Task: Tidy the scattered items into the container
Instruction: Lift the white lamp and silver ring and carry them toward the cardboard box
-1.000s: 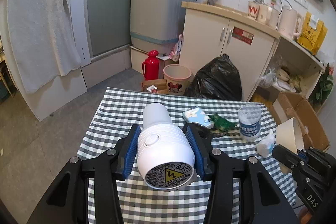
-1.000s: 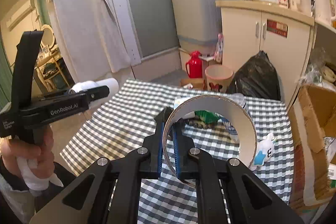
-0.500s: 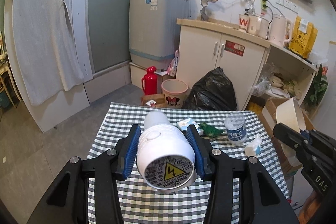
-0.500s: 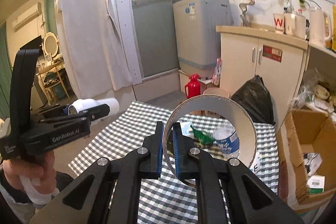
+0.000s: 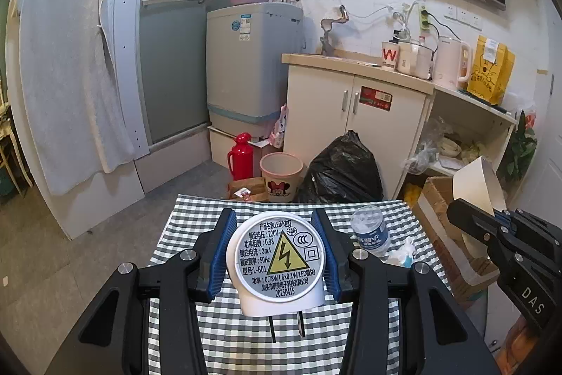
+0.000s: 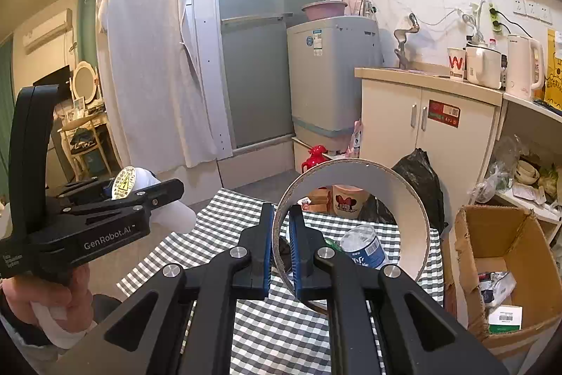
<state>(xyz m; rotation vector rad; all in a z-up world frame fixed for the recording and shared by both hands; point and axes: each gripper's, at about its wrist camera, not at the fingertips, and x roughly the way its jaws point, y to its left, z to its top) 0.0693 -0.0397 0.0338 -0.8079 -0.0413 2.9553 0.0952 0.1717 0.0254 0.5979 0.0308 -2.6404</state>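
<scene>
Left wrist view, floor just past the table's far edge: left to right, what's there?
Red thermos → small cardboard box → pink bin → black trash bag → open cardboard box.

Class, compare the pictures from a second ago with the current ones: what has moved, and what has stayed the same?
Both tools rose and drew back from the checked table, which now looks lower and farther off. The white plug-in night light tipped, its round label now facing the camera. Unchanged: the left tool grips the light, the right tool pinches the cardboard ring; the plastic bottle stays on the table.
</scene>
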